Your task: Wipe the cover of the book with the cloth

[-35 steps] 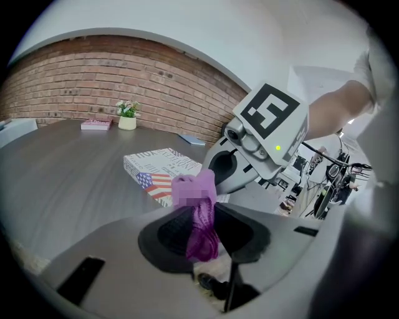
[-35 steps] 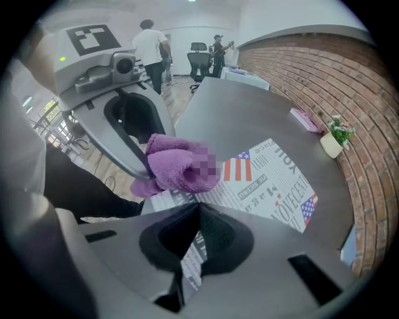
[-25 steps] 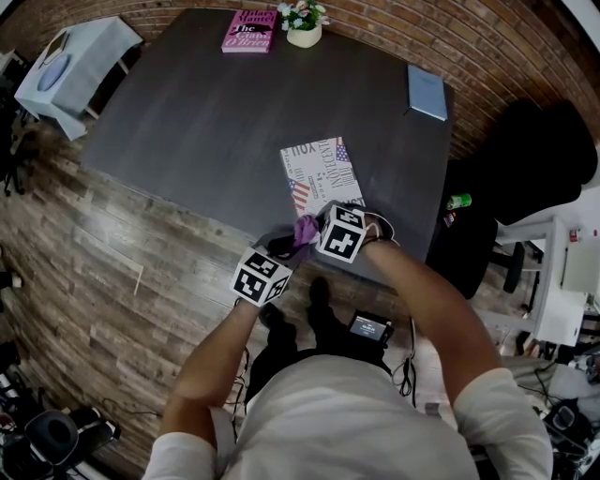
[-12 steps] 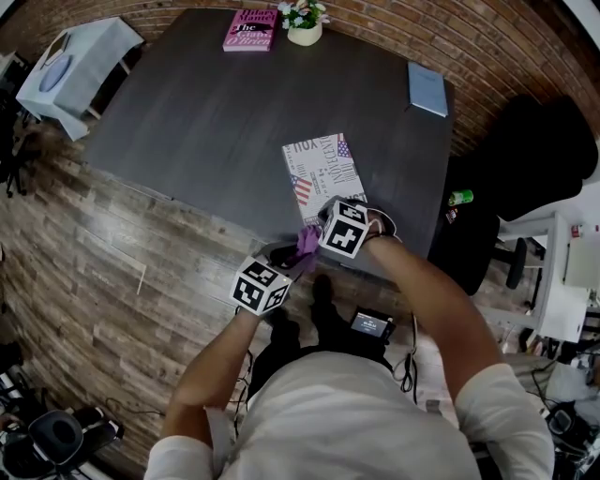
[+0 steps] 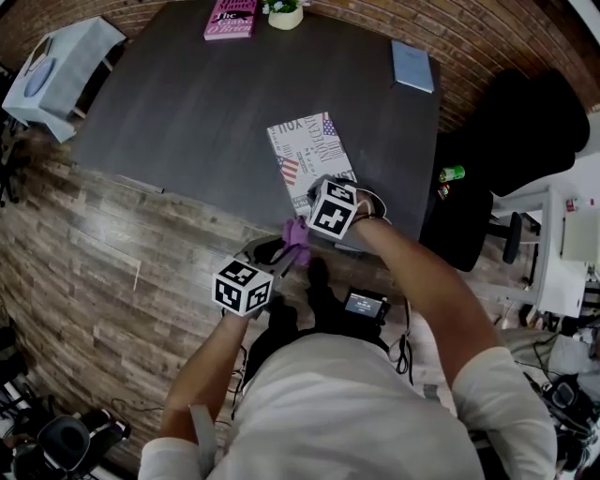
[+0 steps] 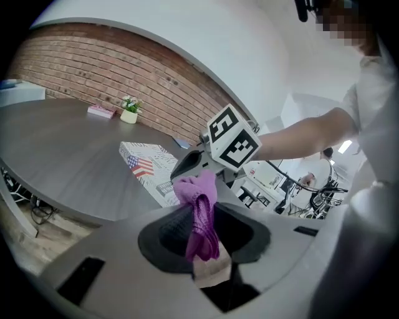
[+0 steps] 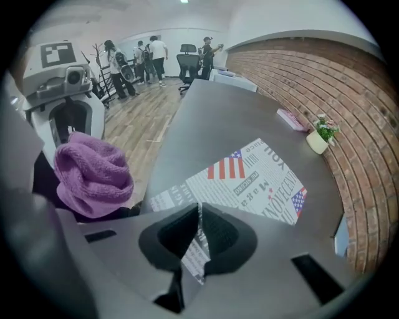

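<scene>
Moved since a second ago: left gripper (image 6: 204, 240), drawn back from the table edge toward the person, taking the cloth with it; the right gripper keeps its place at the book's near end.

1. Left gripper: over the wood-plank floor (image 5: 94, 262), off the table's near edge. Jaws pinched together on the purple knitted cloth (image 6: 201, 212).
2. Purple knitted cloth: lower end between the left jaws, the rest bunched beyond them, just beside the right gripper. Clear of the book, hanging over the floor.
3. Right gripper (image 7: 198, 233): at the near edge of the table. Jaws narrow, closed on the near edge of the book, whose printed cover runs in between them.
4. Flat book with newspaper-and-flag print cover (image 5: 305, 155): lying flat on the dark grey wooden table (image 5: 187, 103), near end at the table's edge, set at a slant.
5. Slim blue-grey book (image 5: 412, 66): far right corner of the table, well apart from the printed book.
6. Pink book (image 5: 230, 19) and small potted plant in a white pot (image 5: 284, 11): far edge of the table, side by side.
</scene>
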Demonstrator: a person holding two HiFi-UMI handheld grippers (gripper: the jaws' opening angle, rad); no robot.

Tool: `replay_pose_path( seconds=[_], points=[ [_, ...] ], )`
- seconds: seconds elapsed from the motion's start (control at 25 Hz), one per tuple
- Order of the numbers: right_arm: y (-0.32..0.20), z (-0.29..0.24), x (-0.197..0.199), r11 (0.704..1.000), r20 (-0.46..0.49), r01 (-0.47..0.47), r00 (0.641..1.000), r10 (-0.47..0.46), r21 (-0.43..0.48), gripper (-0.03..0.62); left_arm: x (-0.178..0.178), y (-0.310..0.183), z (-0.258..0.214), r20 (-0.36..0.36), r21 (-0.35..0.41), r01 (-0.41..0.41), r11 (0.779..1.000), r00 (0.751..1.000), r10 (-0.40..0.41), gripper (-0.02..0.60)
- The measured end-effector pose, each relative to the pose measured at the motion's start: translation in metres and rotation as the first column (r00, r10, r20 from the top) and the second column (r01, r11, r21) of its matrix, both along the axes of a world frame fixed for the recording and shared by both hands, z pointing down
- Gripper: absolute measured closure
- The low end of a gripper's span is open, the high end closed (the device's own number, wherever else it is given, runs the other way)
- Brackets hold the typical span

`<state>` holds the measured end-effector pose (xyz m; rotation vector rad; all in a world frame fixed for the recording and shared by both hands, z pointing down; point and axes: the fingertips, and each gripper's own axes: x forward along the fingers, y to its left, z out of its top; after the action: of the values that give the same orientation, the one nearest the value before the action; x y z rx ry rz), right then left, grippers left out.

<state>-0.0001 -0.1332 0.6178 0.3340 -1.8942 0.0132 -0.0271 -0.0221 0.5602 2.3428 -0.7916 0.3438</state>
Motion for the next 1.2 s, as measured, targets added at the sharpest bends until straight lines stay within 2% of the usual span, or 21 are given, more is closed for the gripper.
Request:
replay_pose_path(
  seconds=[0.24,0.32,0.56,0.72,1.2],
  points=[
    [0.006,-0.022,0.001,0.996,0.077,-0.083,0.994,0.08,0.031,0.558,-0.013,0.0,-0.022,-0.091,0.008,0.077,0.997,0.993,-0.076,0.469],
    [0.009,-0.032,0.002,0.993,0.109,-0.115,0.988,0.11,0.04,0.457,-0.018,0.0,-0.031,-0.118,0.016,0.099,0.995,0.988,-0.097,0.469],
    [0.012,-0.066,0.003,0.971,0.234,-0.227,0.95,0.205,0.072,0.453,-0.035,0.0,-0.056,-0.188,0.038,0.154,0.987,0.972,-0.144,0.471],
    [0.02,-0.093,0.003,0.951,0.32,-0.294,0.914,0.251,0.093,0.453,-0.049,0.003,-0.074,-0.237,0.057,0.188,0.981,0.957,-0.169,0.47],
    [0.061,-0.165,0.005,0.873,0.549,-0.474,0.763,0.343,0.113,0.502,-0.092,0.022,-0.135,-0.363,0.127,0.249,0.96,0.912,-0.188,0.47]
  ],
)
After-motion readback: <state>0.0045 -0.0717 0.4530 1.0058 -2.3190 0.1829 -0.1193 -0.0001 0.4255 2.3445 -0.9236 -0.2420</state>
